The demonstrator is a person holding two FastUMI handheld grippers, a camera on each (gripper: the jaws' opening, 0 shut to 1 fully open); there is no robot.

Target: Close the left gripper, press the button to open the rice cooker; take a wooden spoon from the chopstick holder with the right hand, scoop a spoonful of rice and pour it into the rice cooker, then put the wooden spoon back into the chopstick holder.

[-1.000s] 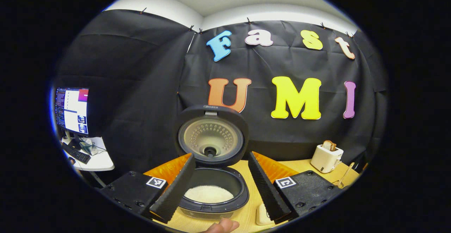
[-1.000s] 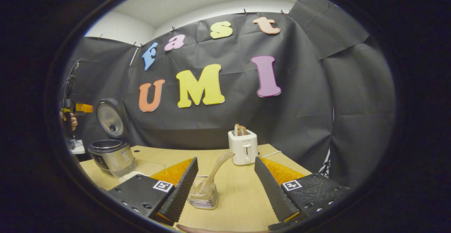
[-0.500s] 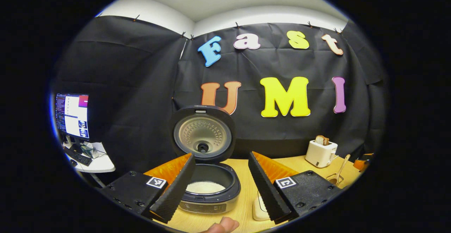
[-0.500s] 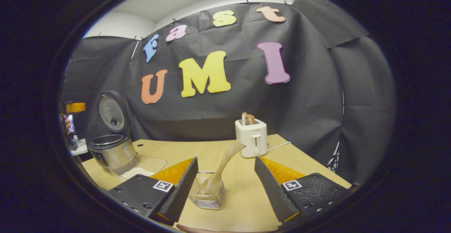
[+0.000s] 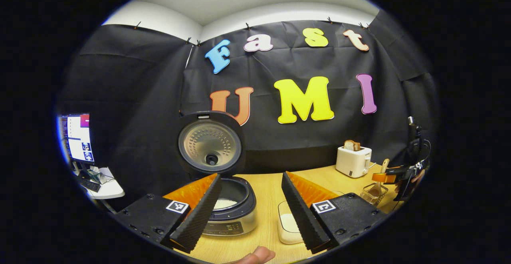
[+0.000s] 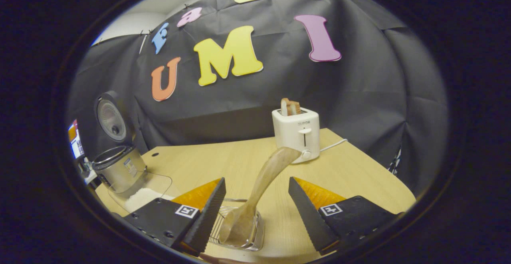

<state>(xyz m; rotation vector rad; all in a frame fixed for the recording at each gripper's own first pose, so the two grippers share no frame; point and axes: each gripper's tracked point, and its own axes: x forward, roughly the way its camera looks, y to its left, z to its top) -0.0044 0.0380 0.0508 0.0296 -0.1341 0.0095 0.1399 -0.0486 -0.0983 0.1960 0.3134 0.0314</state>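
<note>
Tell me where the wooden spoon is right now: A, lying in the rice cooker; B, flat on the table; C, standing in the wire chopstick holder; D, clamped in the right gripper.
C: the wooden spoon stands bowl-down in the chopstick holder, between the open right gripper fingers, ungripped.

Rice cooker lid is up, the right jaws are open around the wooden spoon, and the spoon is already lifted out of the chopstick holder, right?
Not quite. The rice cooker lid is up and the right gripper has open jaws either side of the wooden spoon, but the spoon is not lifted out: the right gripper view shows its bowl still sitting inside the chopstick holder.
</note>
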